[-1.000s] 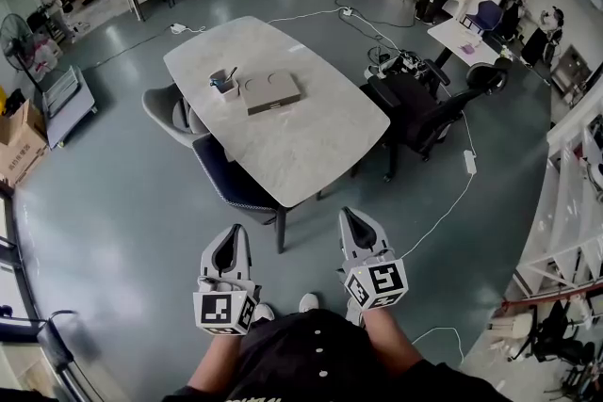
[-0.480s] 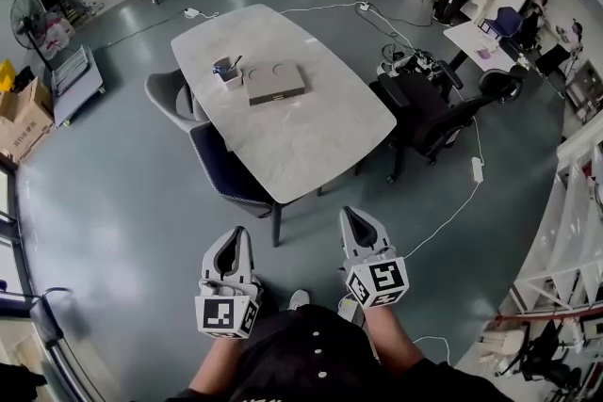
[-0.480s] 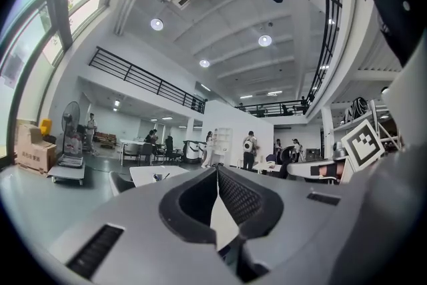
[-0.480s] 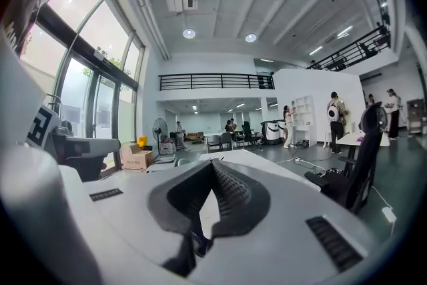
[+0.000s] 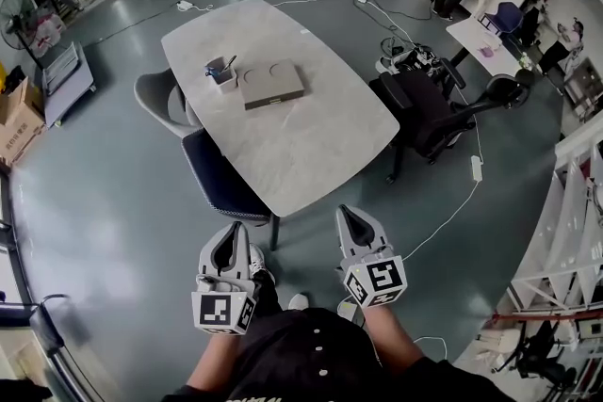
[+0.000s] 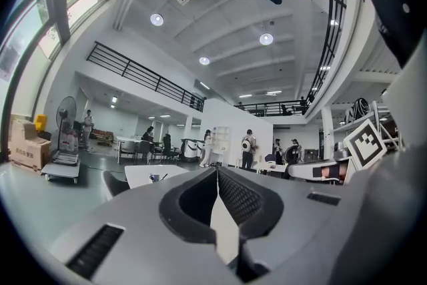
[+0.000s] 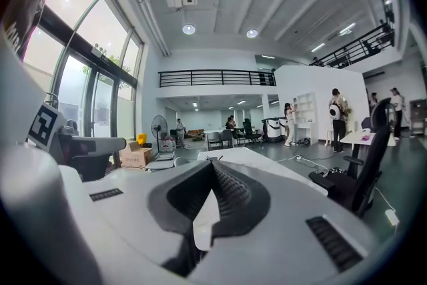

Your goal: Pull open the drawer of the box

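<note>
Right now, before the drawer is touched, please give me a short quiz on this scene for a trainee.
1. True or false: the left gripper is holding the box.
2. In the head view, on which side of the box does the cup stand? A left; B right; C on top.
3. Fill in: the jaws of the right gripper are ____.
Key: 1 false; 2 A; 3 shut.

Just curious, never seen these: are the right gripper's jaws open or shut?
Shut: the right gripper shows both jaws touching, nothing between them.
</note>
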Demonstrator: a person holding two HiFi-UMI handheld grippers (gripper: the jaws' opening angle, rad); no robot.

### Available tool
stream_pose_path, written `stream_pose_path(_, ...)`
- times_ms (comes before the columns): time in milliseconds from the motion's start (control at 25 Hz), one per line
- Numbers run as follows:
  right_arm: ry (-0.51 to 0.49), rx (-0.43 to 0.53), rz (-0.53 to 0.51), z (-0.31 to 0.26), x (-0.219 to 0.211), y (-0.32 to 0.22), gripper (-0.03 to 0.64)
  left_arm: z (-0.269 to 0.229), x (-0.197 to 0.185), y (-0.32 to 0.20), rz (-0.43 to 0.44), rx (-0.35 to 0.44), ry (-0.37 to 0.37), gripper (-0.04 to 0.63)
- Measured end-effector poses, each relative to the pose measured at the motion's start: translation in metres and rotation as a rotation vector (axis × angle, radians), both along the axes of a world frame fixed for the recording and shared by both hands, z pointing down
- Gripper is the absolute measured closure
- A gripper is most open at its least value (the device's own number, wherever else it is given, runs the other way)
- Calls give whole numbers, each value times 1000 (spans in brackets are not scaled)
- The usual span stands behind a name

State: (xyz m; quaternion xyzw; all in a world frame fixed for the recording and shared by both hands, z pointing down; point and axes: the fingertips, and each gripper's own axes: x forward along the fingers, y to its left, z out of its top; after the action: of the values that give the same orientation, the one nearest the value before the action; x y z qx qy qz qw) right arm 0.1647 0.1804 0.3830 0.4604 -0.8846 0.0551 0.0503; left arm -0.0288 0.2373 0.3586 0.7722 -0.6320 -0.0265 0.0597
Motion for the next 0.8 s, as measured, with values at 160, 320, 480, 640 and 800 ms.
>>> stream_pose_path(160, 10, 1, 12, 2, -16, -46, 620, 2, -19, -47, 3, -3, 5, 580)
stream_pose_path(320, 10, 15, 37, -8, -38, -98, 620, -8, -47, -96, 14, 16, -1, 580)
stream_pose_path(480, 1, 41, 39, -25, -70, -141, 620, -23, -73, -139, 42, 37, -8, 580)
stream_pose_path(640, 5, 53, 41, -34, -102, -171, 620, -29, -100, -167, 50, 46, 1, 580)
stream_pose_path(800, 8, 51, 60, -32, -123, -191, 620, -19, -118, -186, 73, 20, 10, 580)
